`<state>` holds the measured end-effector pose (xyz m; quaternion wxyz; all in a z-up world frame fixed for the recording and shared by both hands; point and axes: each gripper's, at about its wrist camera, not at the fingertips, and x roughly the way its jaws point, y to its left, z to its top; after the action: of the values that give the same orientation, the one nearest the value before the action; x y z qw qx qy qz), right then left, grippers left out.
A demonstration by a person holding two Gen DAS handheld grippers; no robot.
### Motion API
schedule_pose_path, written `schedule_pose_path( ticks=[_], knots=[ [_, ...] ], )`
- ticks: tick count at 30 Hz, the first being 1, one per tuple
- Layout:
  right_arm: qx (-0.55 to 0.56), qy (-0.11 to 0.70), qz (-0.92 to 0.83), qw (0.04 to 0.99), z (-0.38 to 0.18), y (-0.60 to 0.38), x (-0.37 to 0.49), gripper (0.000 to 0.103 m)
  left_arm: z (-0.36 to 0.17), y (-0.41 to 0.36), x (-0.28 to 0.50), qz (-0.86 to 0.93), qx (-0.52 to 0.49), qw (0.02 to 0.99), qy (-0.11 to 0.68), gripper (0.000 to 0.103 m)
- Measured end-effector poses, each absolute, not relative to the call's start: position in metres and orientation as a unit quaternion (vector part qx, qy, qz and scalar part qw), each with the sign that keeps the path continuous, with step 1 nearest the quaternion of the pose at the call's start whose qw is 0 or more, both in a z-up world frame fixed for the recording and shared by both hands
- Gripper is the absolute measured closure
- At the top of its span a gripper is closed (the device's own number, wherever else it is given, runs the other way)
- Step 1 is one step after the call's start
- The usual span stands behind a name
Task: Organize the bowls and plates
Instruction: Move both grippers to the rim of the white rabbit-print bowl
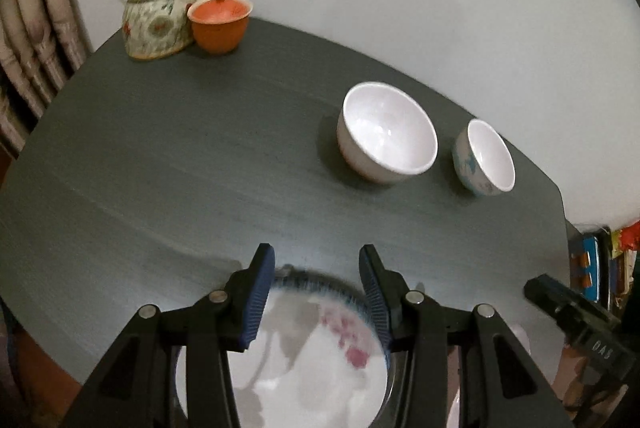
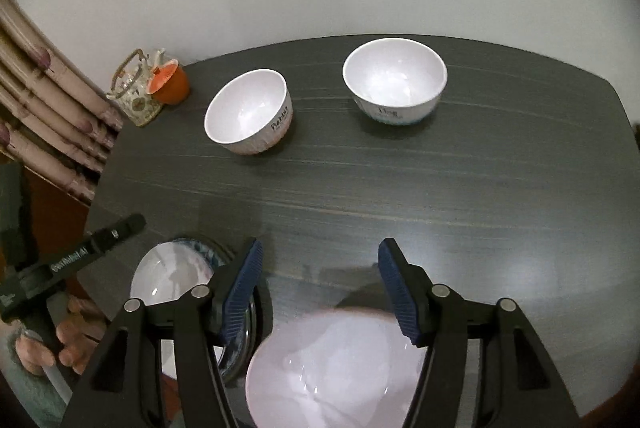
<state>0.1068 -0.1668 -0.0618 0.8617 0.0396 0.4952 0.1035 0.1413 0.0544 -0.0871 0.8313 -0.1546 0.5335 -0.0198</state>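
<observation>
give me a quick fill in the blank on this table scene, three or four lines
1. Two white ____ stand empty near the table's far edge.
2. The lidded cup beside the teapot is ____ in colour.
3. The teapot stands in the table's far ____ corner.
4. The plate under the left tool bears ____ flowers.

Missing words: bowls; orange; left; pink

Dark grey wood-grain table [image 2: 400, 187]. Far left corner: patterned teapot [image 2: 134, 95] touching an orange lidded cup [image 2: 172, 83]. Mid-table: two white bowls, upright and apart, left bowl [image 2: 248, 111], right bowl [image 2: 394, 79]. Near edge: blue-rimmed floral plate [image 1: 312, 348], plain white plate [image 2: 336, 368] just beside it.
</observation>
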Motion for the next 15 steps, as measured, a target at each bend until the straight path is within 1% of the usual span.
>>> schedule_pose_path(
  ticks=[6, 9, 15],
  knots=[
    [0.012, 0.506, 0.137, 0.851, -0.068, -0.146, 0.146, 0.044, -0.084, 0.058, 0.171, -0.015, -0.172, 0.837, 0.520, 0.058],
    [0.035, 0.524, 0.140, 0.840, -0.074, -0.143, 0.170, 0.044, -0.087, 0.054, 0.193, -0.016, -0.177, 0.837, 0.517, 0.058],
    [0.086, 0.525, 0.185, 0.826, -0.085, -0.140, 0.210, 0.045, -0.104, 0.050, 0.225, -0.013, -0.188, 0.829, 0.527, 0.058]
  ],
)
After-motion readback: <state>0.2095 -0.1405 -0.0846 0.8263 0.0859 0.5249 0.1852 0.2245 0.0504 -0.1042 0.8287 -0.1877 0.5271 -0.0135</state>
